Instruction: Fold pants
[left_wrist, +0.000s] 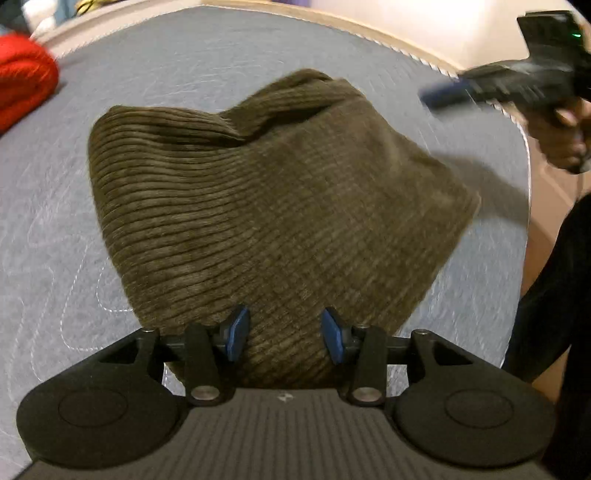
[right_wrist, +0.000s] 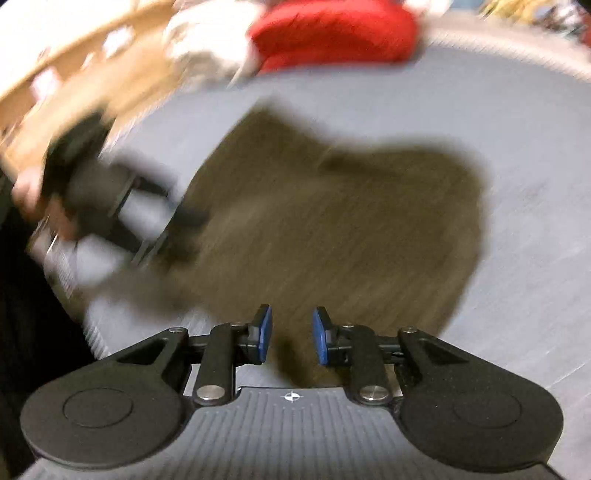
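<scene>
The olive-brown corduroy pants lie folded into a compact bundle on the grey quilted mattress. My left gripper is open, its blue pads on either side of the bundle's near edge, not closed on it. My right gripper is open and empty, held above the near edge of the pants; its view is motion-blurred. The right gripper also shows in the left wrist view, held in a hand off the far right of the bundle. The left gripper appears blurred in the right wrist view.
A red garment lies at the mattress's far left; it also shows in the right wrist view beside white cloth. The mattress edge runs down the right, with the person's dark sleeve beyond it.
</scene>
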